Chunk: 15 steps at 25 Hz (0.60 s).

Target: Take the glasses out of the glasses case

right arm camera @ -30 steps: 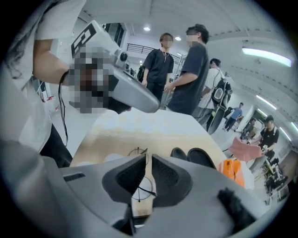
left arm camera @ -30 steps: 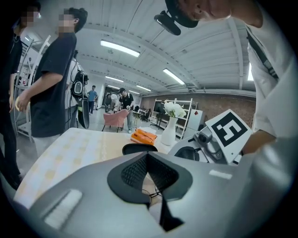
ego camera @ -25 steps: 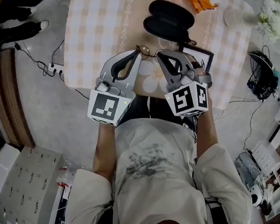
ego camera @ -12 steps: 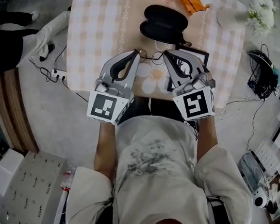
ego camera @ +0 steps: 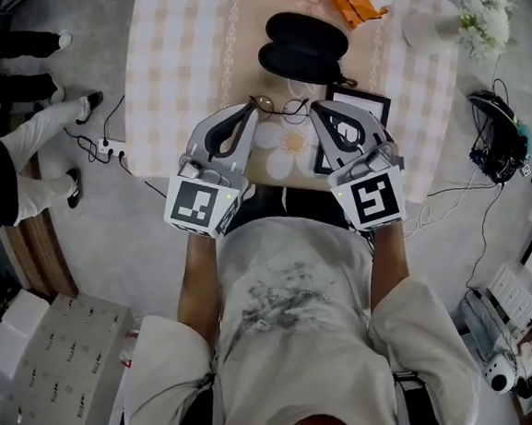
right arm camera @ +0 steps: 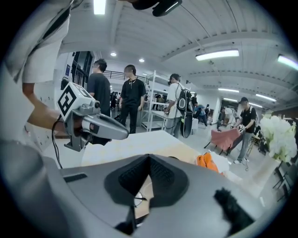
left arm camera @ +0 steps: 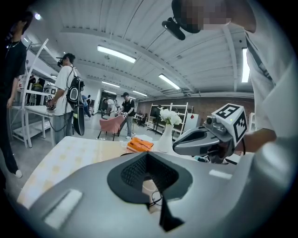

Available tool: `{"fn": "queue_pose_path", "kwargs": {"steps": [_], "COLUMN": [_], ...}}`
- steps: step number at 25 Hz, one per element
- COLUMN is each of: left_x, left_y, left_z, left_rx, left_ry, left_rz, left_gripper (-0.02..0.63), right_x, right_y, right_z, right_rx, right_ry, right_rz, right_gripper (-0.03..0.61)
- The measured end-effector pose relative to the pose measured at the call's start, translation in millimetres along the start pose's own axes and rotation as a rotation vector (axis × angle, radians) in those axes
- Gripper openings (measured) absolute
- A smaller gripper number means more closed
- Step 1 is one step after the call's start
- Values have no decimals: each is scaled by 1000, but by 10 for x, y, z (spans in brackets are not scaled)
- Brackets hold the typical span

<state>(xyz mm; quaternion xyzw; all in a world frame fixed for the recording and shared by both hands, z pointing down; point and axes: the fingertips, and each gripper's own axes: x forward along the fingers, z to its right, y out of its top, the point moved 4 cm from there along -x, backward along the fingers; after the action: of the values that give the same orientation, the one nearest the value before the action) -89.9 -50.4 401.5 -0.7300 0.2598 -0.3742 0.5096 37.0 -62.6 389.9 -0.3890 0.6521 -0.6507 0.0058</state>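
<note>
Glasses (ego camera: 281, 107) are out, just above the bench (ego camera: 179, 42) in front of the open glasses case (ego camera: 304, 46); left claw (ego camera: 253, 104) and right claw (ego camera: 315, 106) are both closed, apparently pinching an end each; only setting down remains, I'd judge.

Your case (ego camera: 304, 44) at 12 o'clock looks matt black, slightly sheeny. Tablecloth (ego camera: 183, 52) is soft checked cloth, glasses (ego camera: 283, 108) look like thin dark wire. Left gripper (ego camera: 252, 105) and right gripper (ego camera: 318, 106): smooth grey plastic, ribbed black pads (left arm camera: 135, 173) inside.
</note>
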Motion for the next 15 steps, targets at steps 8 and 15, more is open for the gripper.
{"fn": "queue_pose_path", "kwargs": {"steps": [8,15], "left_x": [18,37], "left_y": [-2,1], "left_z": [57,71], "left_rx": [17,25], "left_ry": [-5,-6], "left_rz": [-9,-15], "left_gripper": [8,8], "right_x": [-47,-55], "right_y": [-32,-26], "right_z": [-2,17], "right_rx": [13,14], "right_ry": [-4,0], "right_rz": [12,10], "right_gripper": [15,15]}}
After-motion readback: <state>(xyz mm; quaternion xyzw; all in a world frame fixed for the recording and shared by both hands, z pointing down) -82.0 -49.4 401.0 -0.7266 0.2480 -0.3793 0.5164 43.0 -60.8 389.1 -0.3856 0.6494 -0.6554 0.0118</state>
